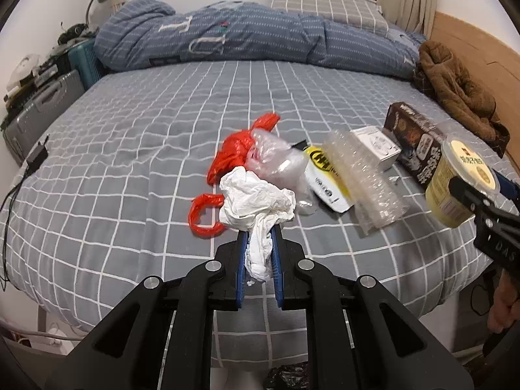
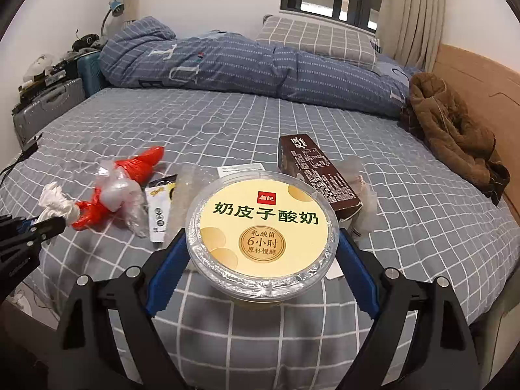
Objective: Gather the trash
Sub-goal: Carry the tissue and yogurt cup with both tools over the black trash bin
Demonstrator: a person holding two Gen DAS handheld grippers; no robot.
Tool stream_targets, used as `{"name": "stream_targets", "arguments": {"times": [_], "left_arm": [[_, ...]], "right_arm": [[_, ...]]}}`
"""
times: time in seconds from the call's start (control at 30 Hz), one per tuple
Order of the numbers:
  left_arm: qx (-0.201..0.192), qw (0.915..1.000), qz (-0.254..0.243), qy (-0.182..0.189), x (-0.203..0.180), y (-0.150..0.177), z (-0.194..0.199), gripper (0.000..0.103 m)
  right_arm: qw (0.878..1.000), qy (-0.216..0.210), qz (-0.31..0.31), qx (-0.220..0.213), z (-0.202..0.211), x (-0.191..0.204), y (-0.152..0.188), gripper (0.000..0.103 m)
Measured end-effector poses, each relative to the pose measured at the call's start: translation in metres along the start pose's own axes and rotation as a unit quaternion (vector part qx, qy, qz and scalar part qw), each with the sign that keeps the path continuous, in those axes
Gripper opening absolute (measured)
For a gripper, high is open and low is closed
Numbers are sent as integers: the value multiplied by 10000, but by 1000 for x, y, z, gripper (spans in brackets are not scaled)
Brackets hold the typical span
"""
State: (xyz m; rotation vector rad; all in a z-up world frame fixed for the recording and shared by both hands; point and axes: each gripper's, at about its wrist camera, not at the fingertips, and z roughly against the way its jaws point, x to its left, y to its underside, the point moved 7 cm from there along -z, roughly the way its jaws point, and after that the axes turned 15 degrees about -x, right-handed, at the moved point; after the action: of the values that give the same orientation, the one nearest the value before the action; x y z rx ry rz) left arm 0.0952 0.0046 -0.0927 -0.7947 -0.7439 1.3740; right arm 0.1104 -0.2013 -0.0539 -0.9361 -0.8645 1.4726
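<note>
Trash pile [image 1: 292,169] mid bed [image 1: 130,130], duvet [image 1: 247,39] behind, jacket [image 1: 455,91] R

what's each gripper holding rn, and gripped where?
Left gripper: crumpled white tissue, pinched at its lower tail. Right gripper: yogurt cup, clamped across its sides just under the lid rim.

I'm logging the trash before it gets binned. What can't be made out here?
- Yogurt cup: contents, sealed lid; right view.
- White box: label too small, left view; cup hides it, right view.
- Clear tray: motion-blurred; left view.
- Black bag: cut off by claw and bottom edge; left view.
</note>
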Motion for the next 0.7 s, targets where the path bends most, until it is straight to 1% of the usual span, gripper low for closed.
{"name": "stream_targets", "arguments": {"times": [0.17, 0.33, 0.53, 0.7], "left_arm": [[-88, 9999, 91, 77, -3, -3, 13, 12], [-198, 9996, 122, 170, -8, -5, 37, 12], [-218, 9995, 121, 197, -10, 2, 71, 12], [-194, 9995, 153, 216, -13, 13, 97, 12]], "right_arm": [[9999, -17, -110, -79, 22, 1, -4, 84], [9998, 56, -144, -147, 49, 0, -4, 84], [9996, 178, -93, -201, 86, -4, -2, 84], [9993, 171, -254, -198, 117, -7, 1, 84]]}}
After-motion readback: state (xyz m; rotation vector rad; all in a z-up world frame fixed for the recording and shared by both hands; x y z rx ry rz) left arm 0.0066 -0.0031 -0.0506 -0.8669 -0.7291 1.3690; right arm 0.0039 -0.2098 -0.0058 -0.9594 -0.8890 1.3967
